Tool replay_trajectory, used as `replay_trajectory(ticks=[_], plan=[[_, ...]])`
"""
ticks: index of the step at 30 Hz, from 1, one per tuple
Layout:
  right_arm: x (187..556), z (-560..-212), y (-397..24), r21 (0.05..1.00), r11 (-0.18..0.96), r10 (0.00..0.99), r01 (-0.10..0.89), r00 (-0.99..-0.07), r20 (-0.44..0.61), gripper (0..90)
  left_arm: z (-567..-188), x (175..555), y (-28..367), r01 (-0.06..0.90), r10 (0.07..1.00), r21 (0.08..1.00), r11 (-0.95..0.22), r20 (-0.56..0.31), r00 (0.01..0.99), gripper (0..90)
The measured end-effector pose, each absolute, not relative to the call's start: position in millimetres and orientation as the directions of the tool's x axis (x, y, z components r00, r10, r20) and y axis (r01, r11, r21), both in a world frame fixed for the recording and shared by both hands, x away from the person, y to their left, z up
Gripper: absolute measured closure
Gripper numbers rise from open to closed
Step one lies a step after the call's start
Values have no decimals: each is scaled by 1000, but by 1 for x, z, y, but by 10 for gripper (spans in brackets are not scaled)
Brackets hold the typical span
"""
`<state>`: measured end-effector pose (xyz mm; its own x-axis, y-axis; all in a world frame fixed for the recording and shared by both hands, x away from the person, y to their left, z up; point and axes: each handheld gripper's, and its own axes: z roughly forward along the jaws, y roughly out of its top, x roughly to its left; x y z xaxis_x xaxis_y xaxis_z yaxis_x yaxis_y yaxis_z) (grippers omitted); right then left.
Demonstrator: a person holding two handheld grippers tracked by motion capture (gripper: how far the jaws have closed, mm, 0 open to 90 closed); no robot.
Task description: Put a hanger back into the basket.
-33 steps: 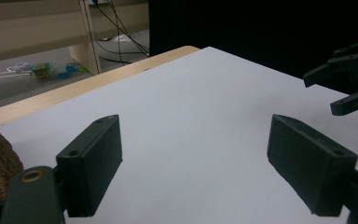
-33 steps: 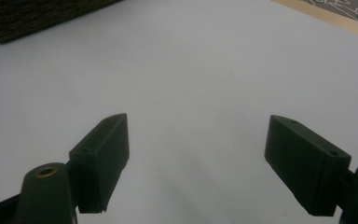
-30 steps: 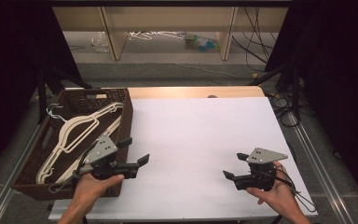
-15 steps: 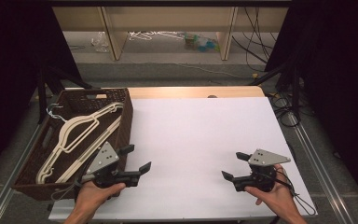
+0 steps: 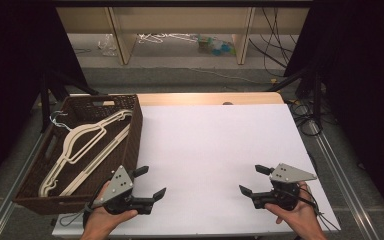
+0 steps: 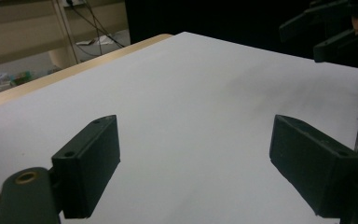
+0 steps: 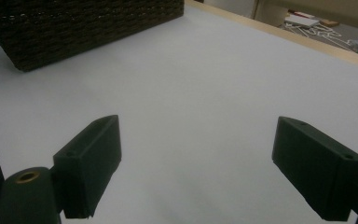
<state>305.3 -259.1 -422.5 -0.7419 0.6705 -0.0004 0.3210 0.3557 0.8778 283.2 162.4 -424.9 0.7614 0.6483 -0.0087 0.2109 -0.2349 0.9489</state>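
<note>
A dark brown wicker basket [image 5: 35, 185] stands on the left part of the white table [image 5: 210, 140] and holds several cream plastic hangers [image 5: 87, 145]. My left gripper [image 5: 150, 182] is held low over the table just right of the basket's near corner, open and holding nothing. My right gripper [image 5: 250, 179] hovers near the table's front right, also open and holding nothing, pointing left. In the left gripper view the jaws [image 6: 193, 126] stand wide apart over bare white surface, with the right gripper [image 6: 326, 28] far off. The right gripper view has its gripper [image 7: 196, 123] open toward the basket [image 7: 84, 23].
A wooden strip [image 5: 210, 98] edges the table's far side. Beyond it are a shelf unit with white hangers [image 5: 165, 37] on the floor and cables [image 5: 275, 30]. Dark stands and black curtains flank both sides. Metal rails [image 5: 330, 155] run along the table's right.
My left gripper has drawn a little toward the near edge and to the right, away from the basket. The right gripper has barely shifted.
</note>
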Motion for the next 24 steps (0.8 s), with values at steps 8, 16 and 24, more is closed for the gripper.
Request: replay_trajectory(ticks=[8,16,24], plan=[[292,-423,-260,888,337,677,313,-736,3,166,-429,277,169,225,669,950,-215,-24,743,157],[290,-424,-262,898,317,679,305,-734,10,166,-431,277,173,227,693,953,-201,-25,720,157],[292,-426,-261,901,318,679,296,-734,2,166,-433,278,174,222,691,952,-213,-14,723,158]])
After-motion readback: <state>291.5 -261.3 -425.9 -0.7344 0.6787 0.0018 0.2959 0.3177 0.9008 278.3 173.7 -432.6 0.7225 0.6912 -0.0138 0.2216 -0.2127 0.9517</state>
